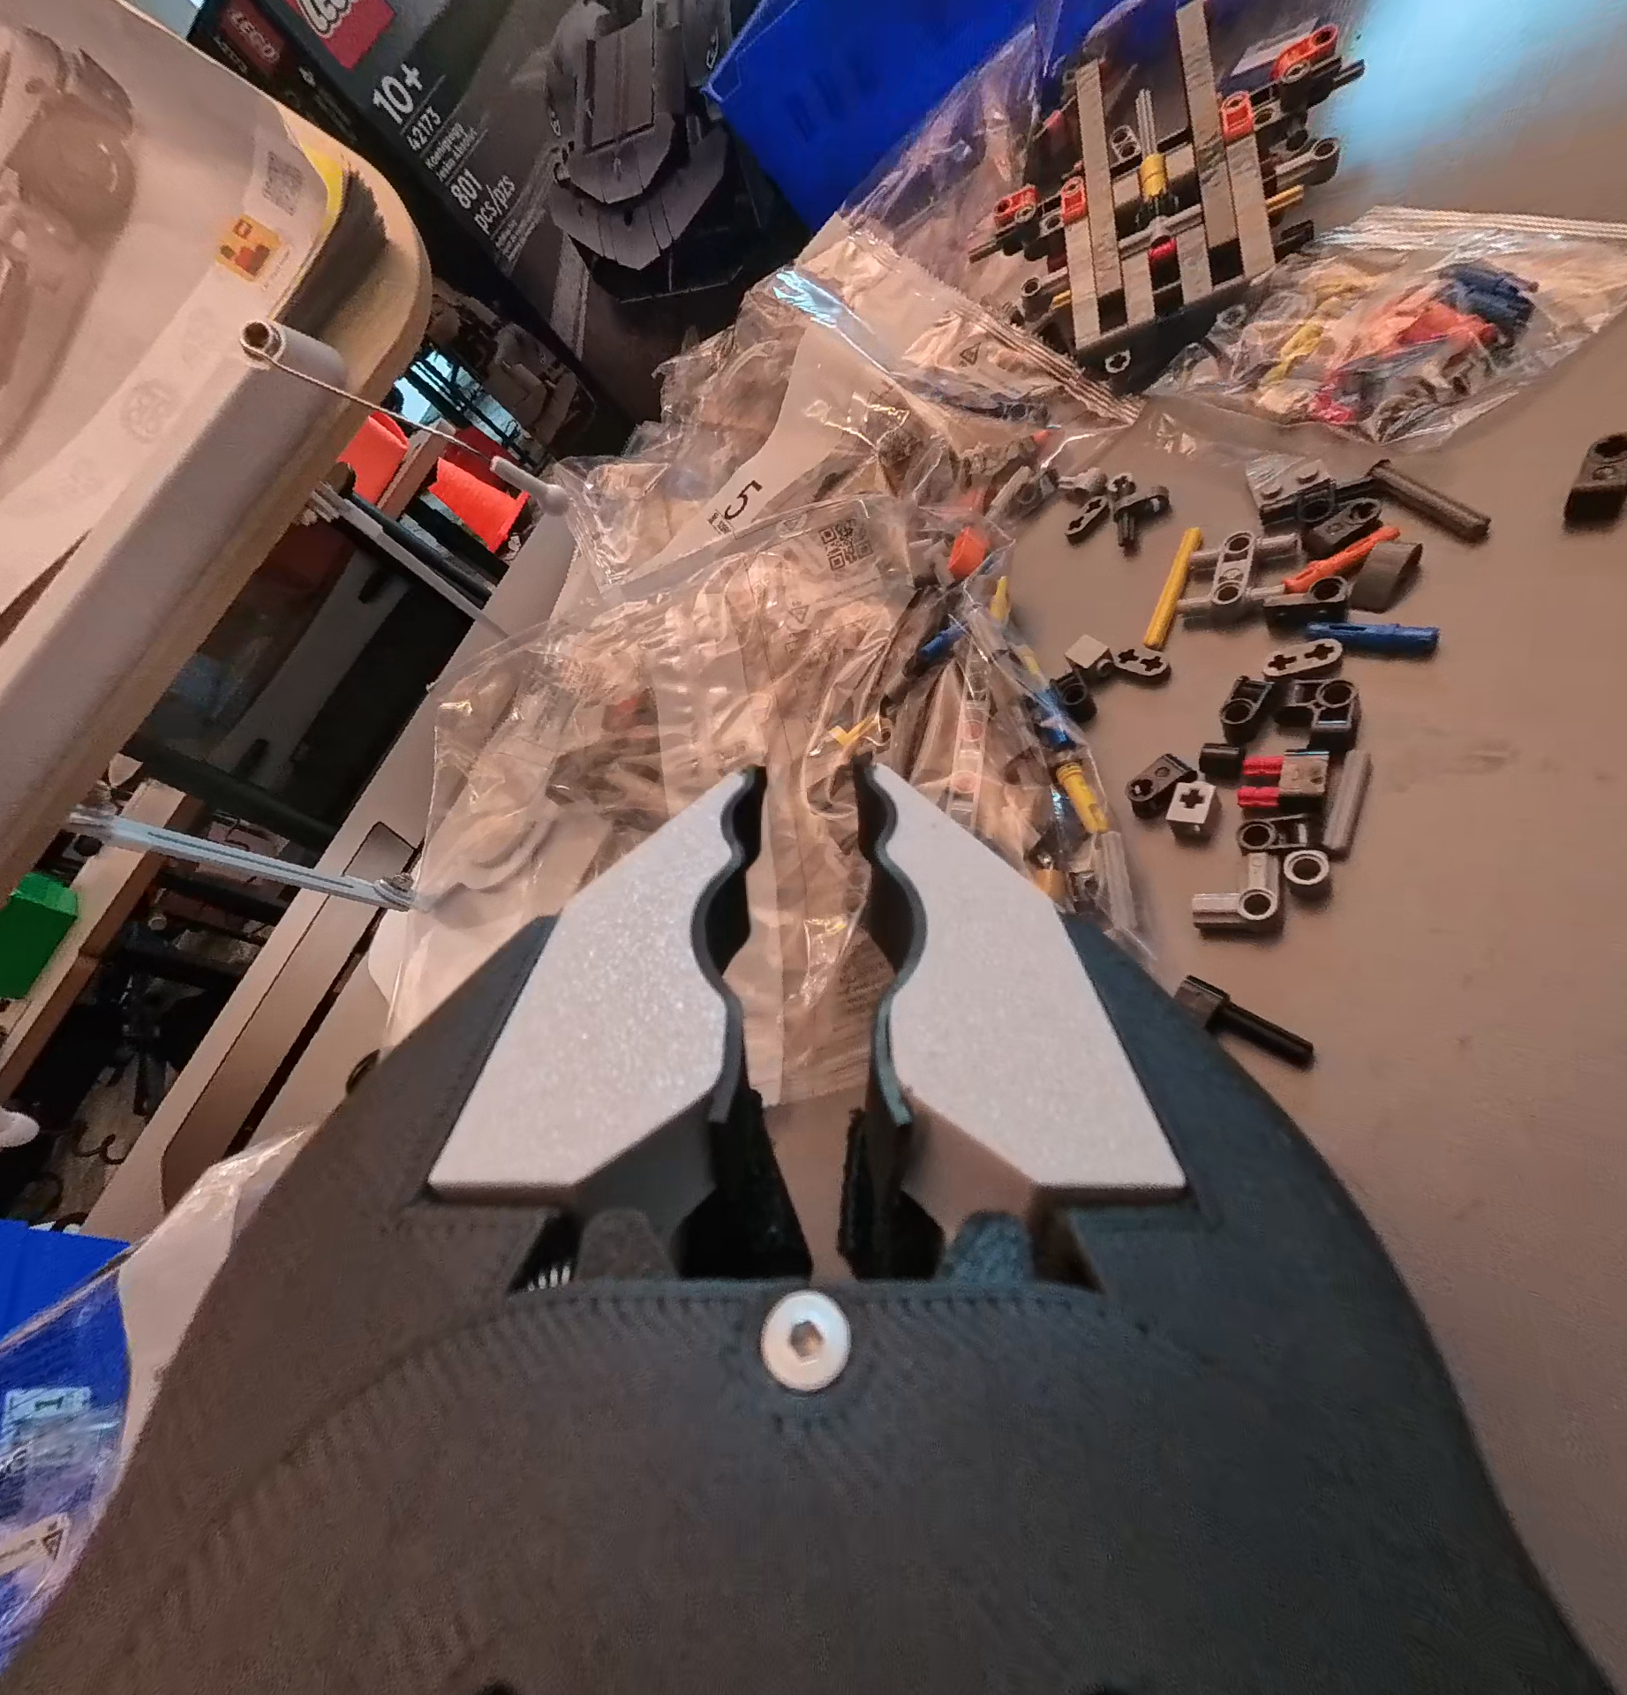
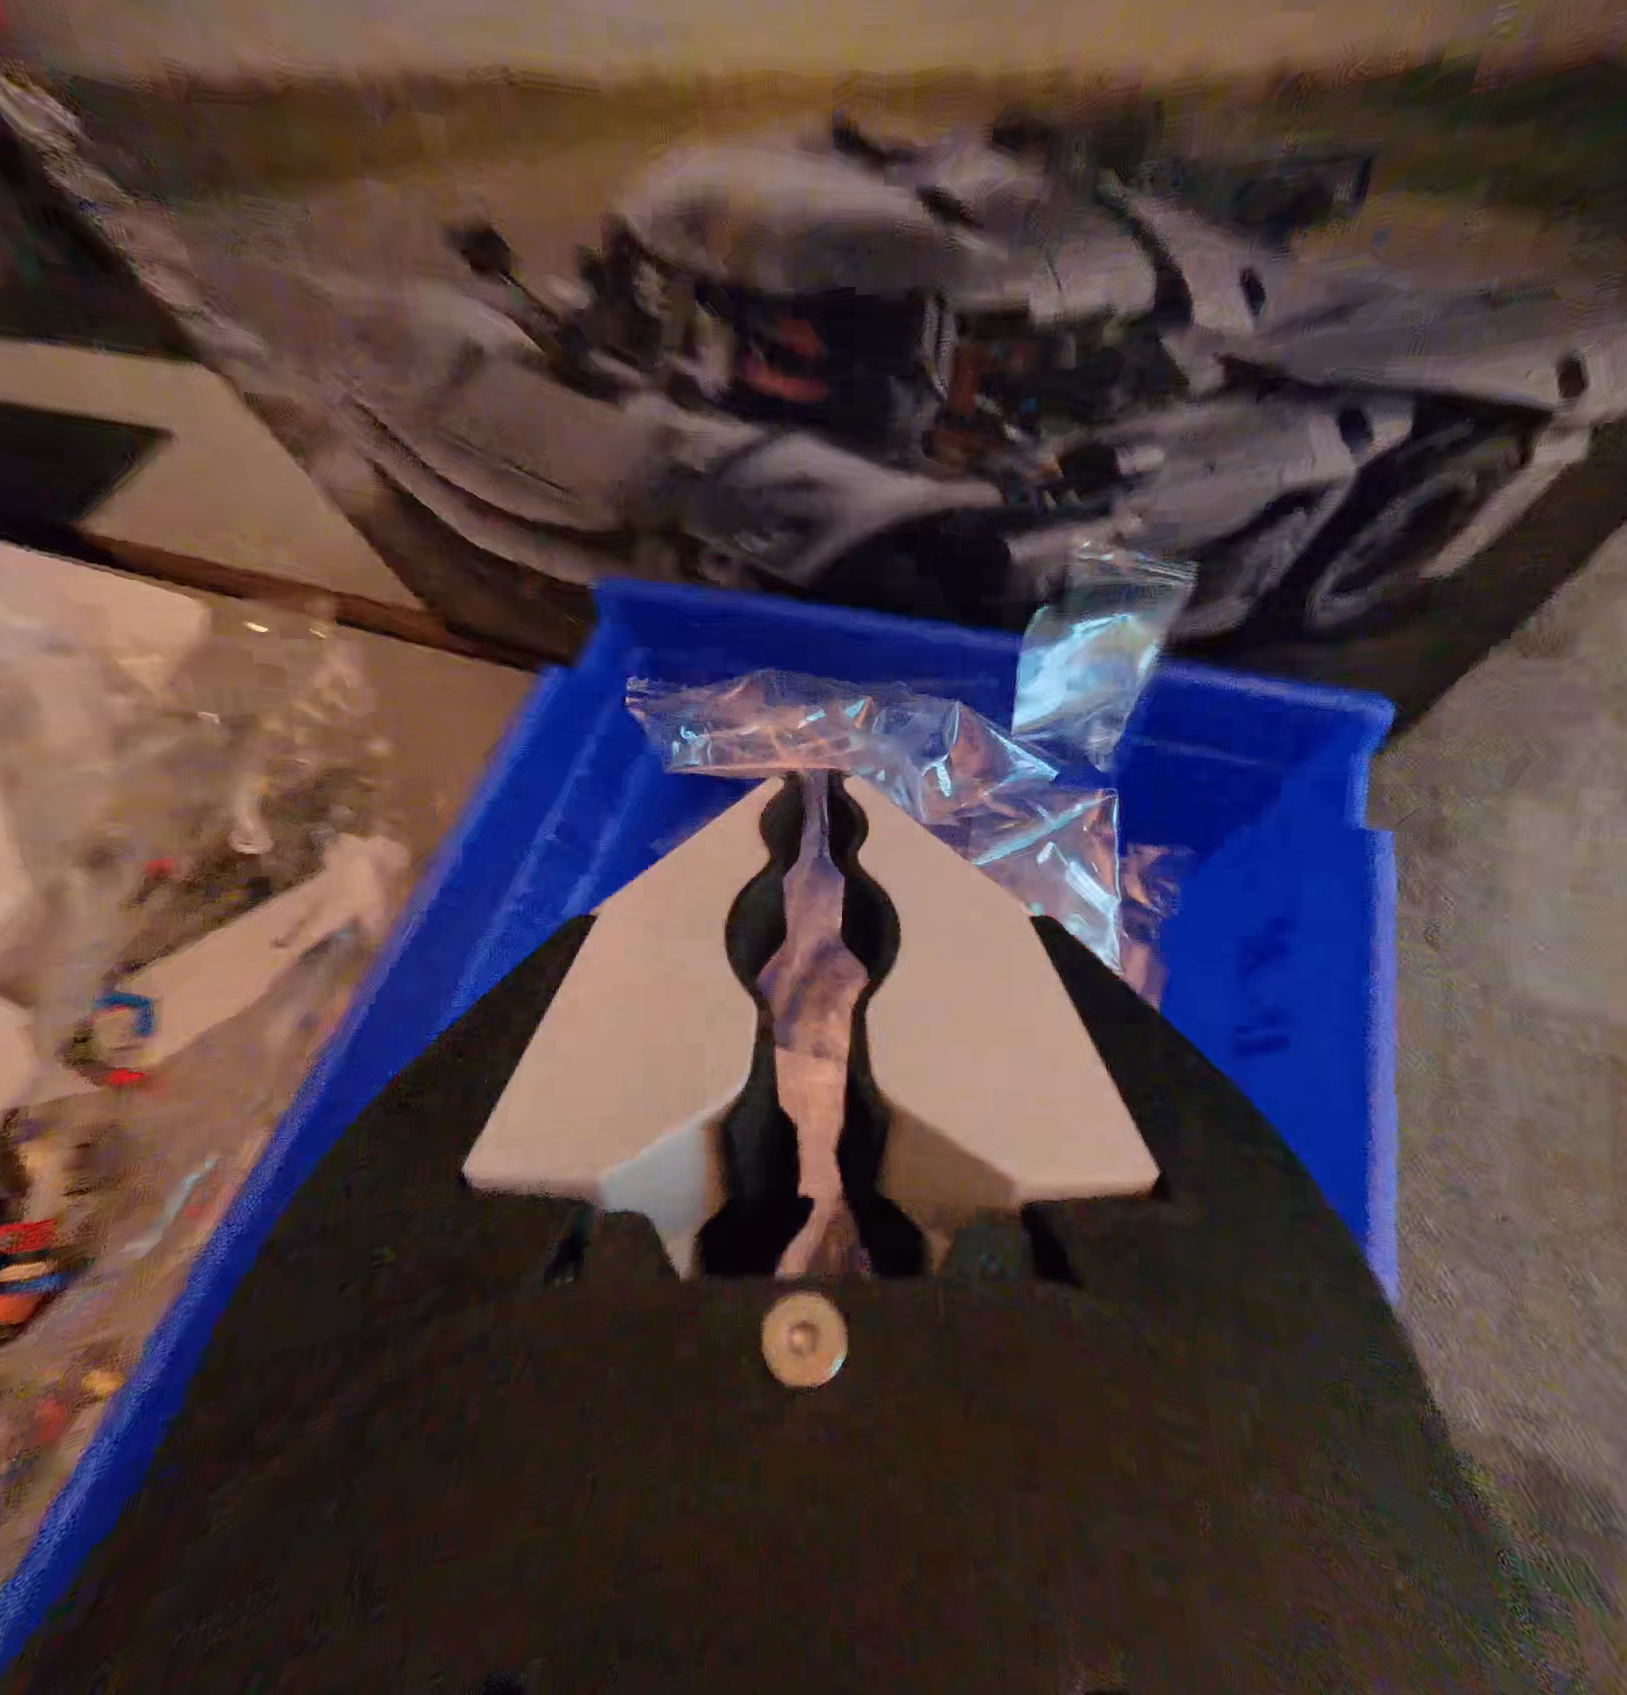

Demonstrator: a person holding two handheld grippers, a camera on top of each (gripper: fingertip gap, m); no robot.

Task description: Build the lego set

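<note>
Your loose Lego pieces (image 1: pixel 1268 697) lie right of the parts bags (image 1: pixel 745 660); the part-built frame (image 1: pixel 1158 193) sits behind them, the set box (image 1: pixel 534 174) farther left.

The whole right wrist view is smeared by motion: the large dark printed cardboard box (image 2: pixel 974 367) beyond the tool shows only a muddy grey shape, and the loose coloured pieces (image 2: pixel 21 1238) left of the tool cannot be told apart. The deep blue plastic bin (image 2: pixel 1286 917) under the tool is mostly hidden by the tool's black body. In the left wrist view, the contents of the heap of clear plastic bags (image 1: pixel 745 642) ahead of the tool are too crumpled to make out, and the grey beam assembly (image 1: pixel 1158 202) far ahead to the right lies partly behind a pale blur at the top edge.
</note>
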